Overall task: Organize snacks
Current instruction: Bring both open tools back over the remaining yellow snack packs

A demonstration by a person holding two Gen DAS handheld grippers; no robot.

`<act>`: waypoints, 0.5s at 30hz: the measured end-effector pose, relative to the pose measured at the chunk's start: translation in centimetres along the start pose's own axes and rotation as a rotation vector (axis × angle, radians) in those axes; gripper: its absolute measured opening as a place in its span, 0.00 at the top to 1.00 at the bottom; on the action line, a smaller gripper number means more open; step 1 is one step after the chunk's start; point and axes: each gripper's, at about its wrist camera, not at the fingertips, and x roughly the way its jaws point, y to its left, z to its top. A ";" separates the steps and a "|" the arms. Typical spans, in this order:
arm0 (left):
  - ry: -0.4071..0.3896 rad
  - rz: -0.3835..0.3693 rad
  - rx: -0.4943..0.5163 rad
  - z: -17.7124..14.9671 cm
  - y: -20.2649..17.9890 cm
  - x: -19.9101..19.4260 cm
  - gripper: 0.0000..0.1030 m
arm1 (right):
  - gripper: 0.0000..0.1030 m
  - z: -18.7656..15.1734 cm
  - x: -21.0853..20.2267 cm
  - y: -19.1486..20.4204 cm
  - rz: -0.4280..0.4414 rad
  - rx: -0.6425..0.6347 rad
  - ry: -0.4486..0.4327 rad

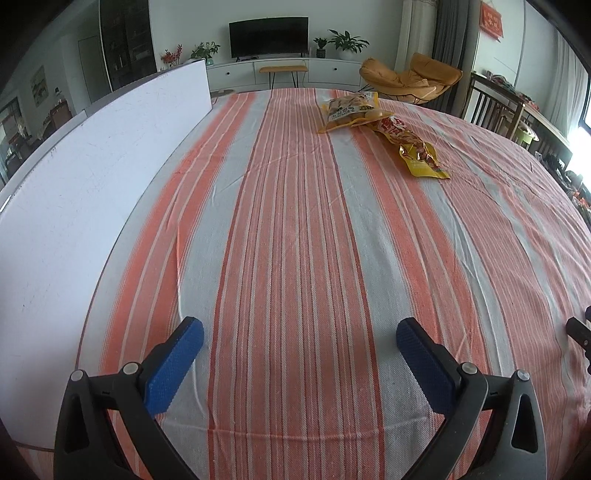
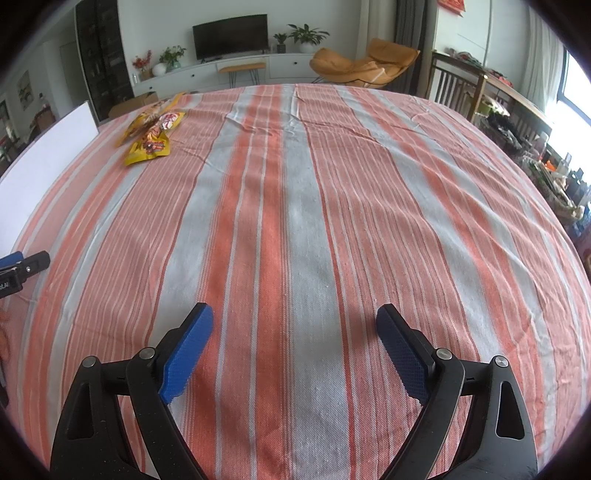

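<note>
The left gripper [image 1: 299, 332] hangs over a striped tablecloth [image 1: 295, 240], its blue-padded jaws spread wide with only bare fabric between them at the bottom of the left wrist view. The right gripper [image 2: 294, 321] stands much the same in its own view, jaws wide apart and empty, angled down at the cloth of orange, white and grey bands.

At the left edge of the right wrist view, a blue pad and black frame of the left gripper show just above the cloth; at the right edge of the left wrist view a small black part shows, too little of it to identify.

The snacks lie far from both grippers. In the left wrist view they sit in the upper right of the frame: a yellow snack bag [image 1: 349, 109] with pale round pieces showing, and touching it on its right a red-and-yellow snack packet [image 1: 410, 146] stretched diagonally toward the lower right. In the right wrist view the same pile appears in the upper left.

A white board [image 1: 85, 184] stands upright along the table's left edge. Beyond the table, at the top of both frames, are a dark television [image 1: 268, 36] on a white low cabinet [image 1: 280, 70], potted plants [image 1: 347, 42] and an orange lounge chair [image 1: 410, 79].
</note>
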 end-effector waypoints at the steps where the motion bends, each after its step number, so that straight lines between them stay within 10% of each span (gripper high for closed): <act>1: 0.000 -0.001 -0.001 0.0 0.1 -0.1 0.00 | 0.11 0.0 0.0 0.0 0.000 0.000 0.000; 15: -0.001 0.000 0.000 0.0 0.1 -0.1 0.00 | 0.06 -0.3 0.4 0.4 0.023 -0.025 0.019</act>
